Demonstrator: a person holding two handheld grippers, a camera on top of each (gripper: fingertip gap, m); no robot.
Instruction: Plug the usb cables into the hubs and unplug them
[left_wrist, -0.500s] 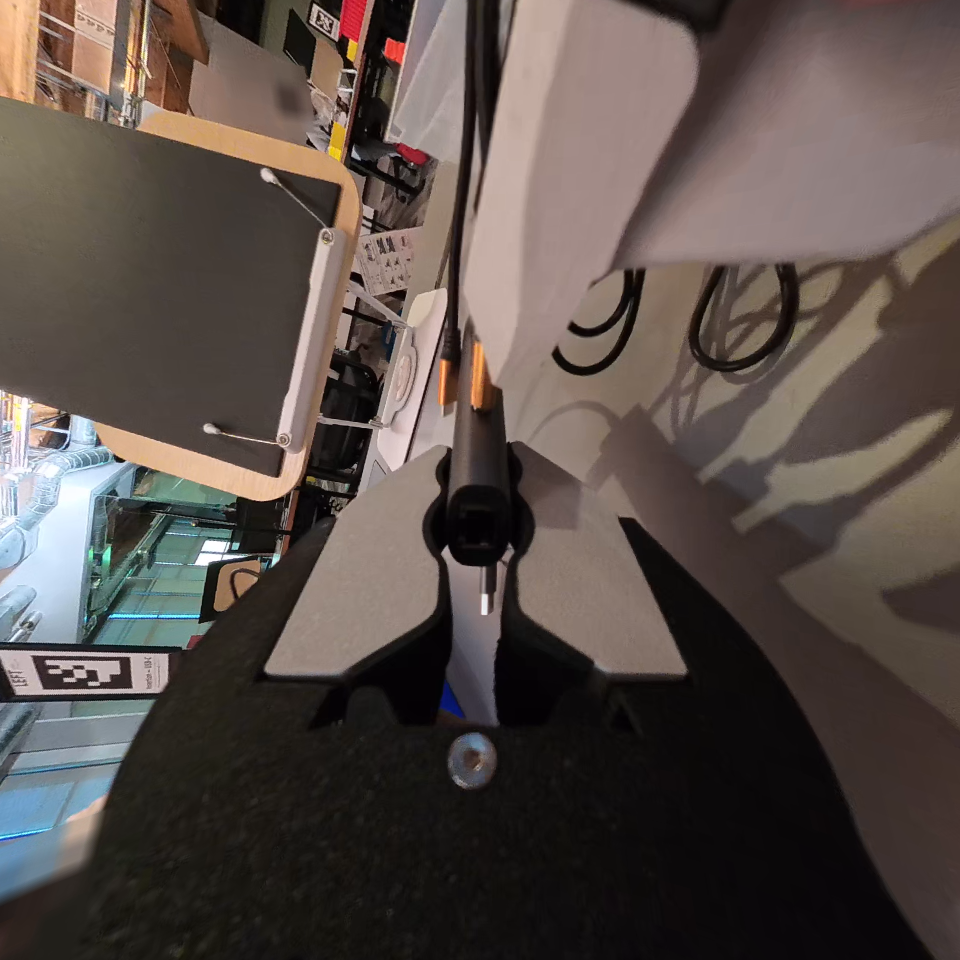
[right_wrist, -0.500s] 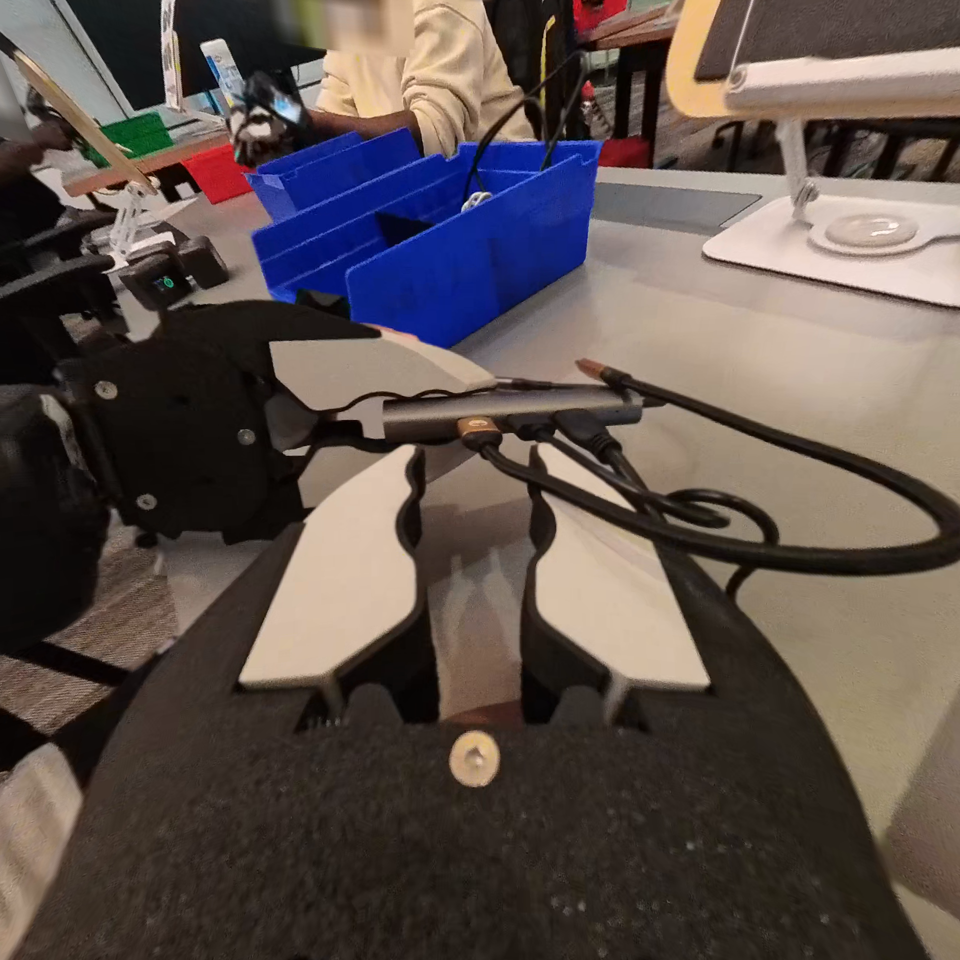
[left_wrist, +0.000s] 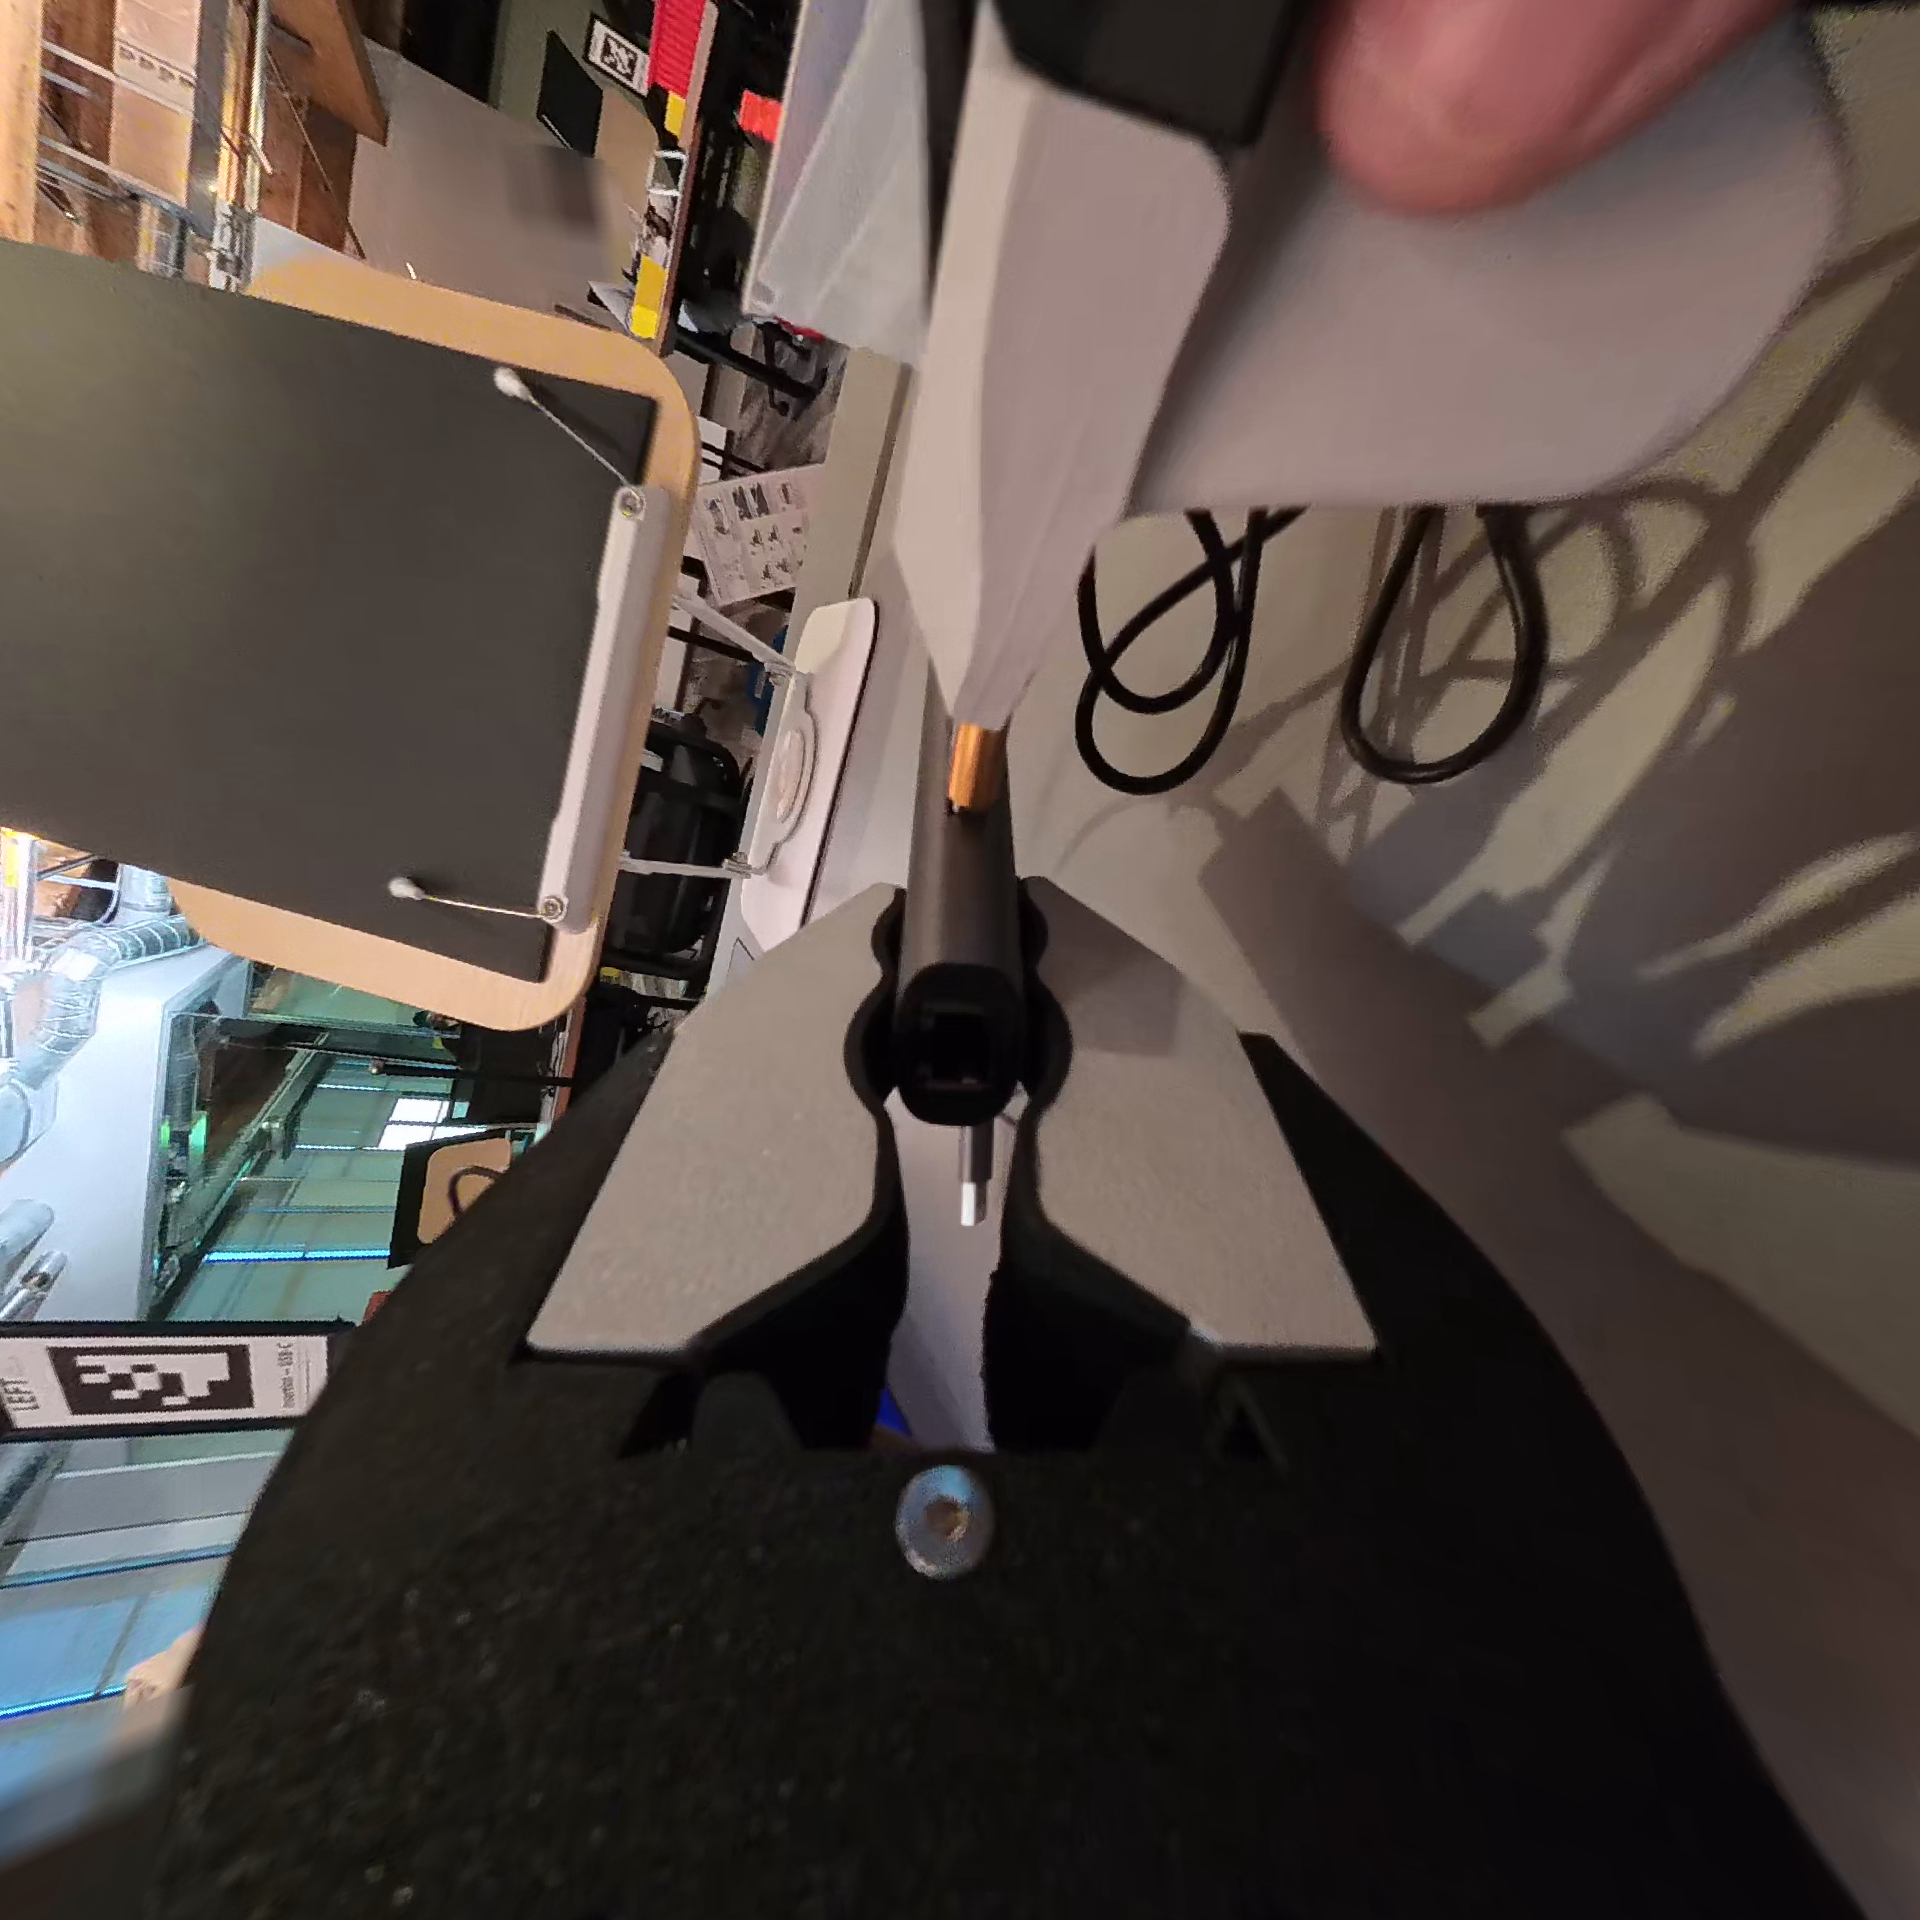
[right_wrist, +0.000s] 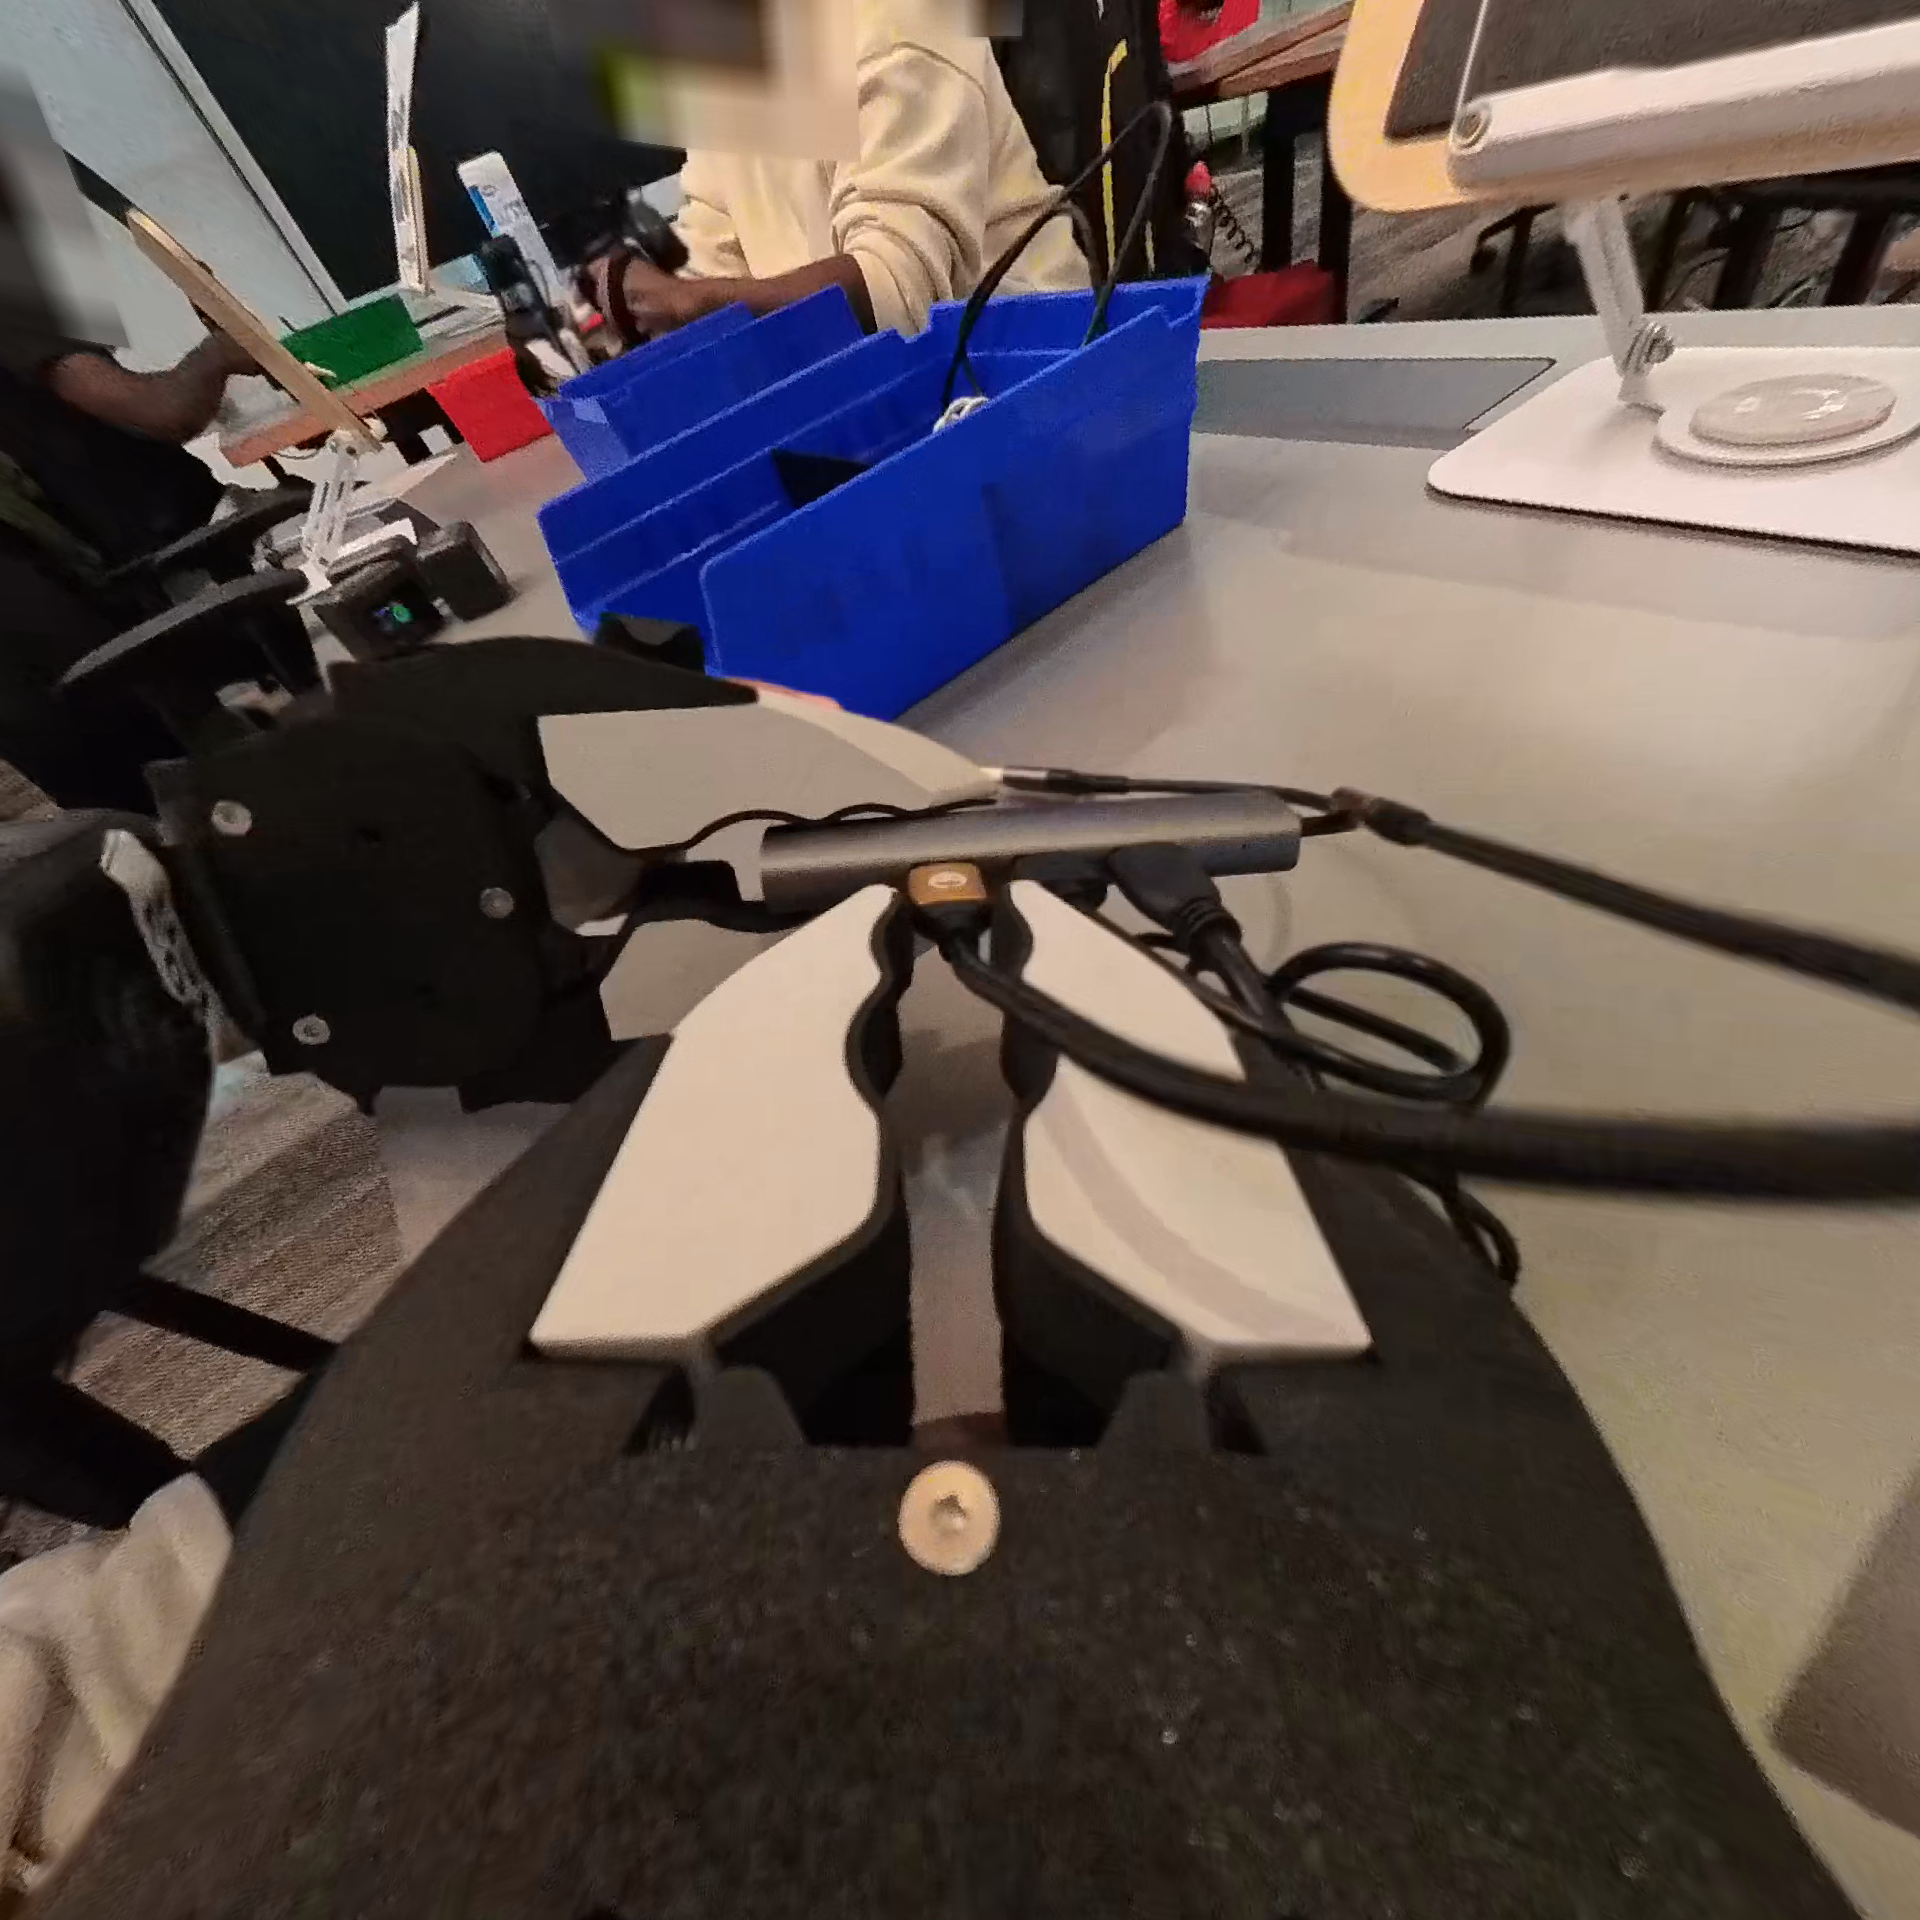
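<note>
- Hub (right_wrist: 1029, 836), a slim grey bar, hangs above the bench (right_wrist: 1455, 665), its near end pinched between the fingers of the left tool (left_wrist: 956, 1023).
- Right tool (right_wrist: 948, 925) has its fingers pressed in on the gold-collared plug (right_wrist: 945, 883) seated in the hub's side; whether they truly grip it I cannot tell.
- Two more black plugs sit in the hub to the right, and their black cables (right_wrist: 1351, 1039) loop down onto the bench.
- Beyond, blue bins (right_wrist: 935, 551) stand on the bench, with a white stand (right_wrist: 1662, 457) to the right.
</note>
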